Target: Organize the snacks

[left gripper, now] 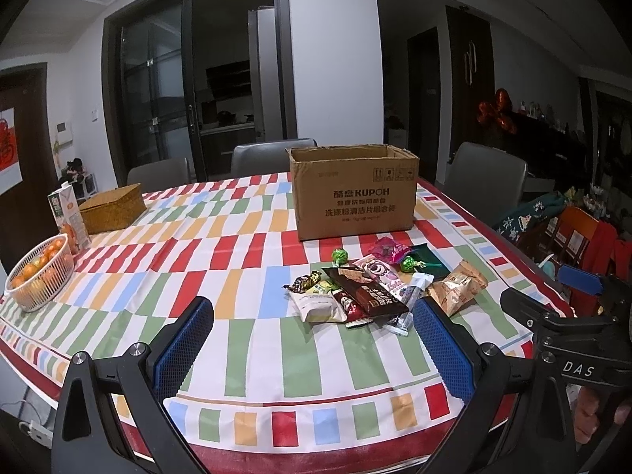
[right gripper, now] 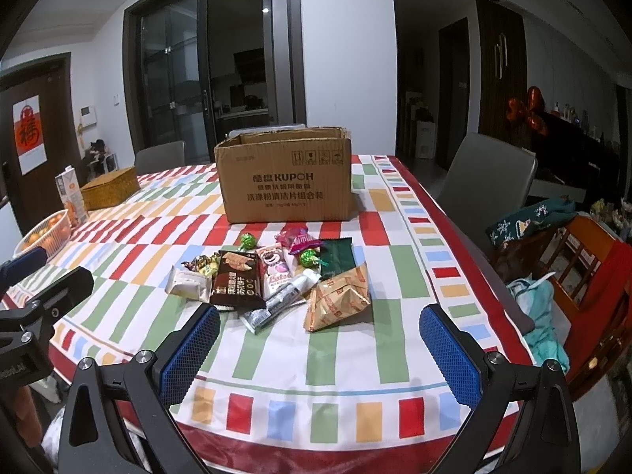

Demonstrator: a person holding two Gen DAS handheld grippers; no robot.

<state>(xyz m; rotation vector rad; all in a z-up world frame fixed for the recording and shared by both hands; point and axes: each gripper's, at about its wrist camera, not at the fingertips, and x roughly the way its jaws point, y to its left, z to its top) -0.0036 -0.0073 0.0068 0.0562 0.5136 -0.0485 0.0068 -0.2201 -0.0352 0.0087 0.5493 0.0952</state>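
Note:
A pile of wrapped snacks lies on the striped tablecloth in front of an open cardboard box. It holds a dark brown biscuit pack, a tan foil bag, a white pouch, a pink packet and green-wrapped candies. My left gripper is open above the near table edge, just short of the pile. My right gripper is open too, below the tan bag, with nothing between its fingers.
A white basket of oranges, a juice carton and a woven box stand at the table's left side. Grey chairs ring the far and right edges. Clothes and a wooden chair crowd the right.

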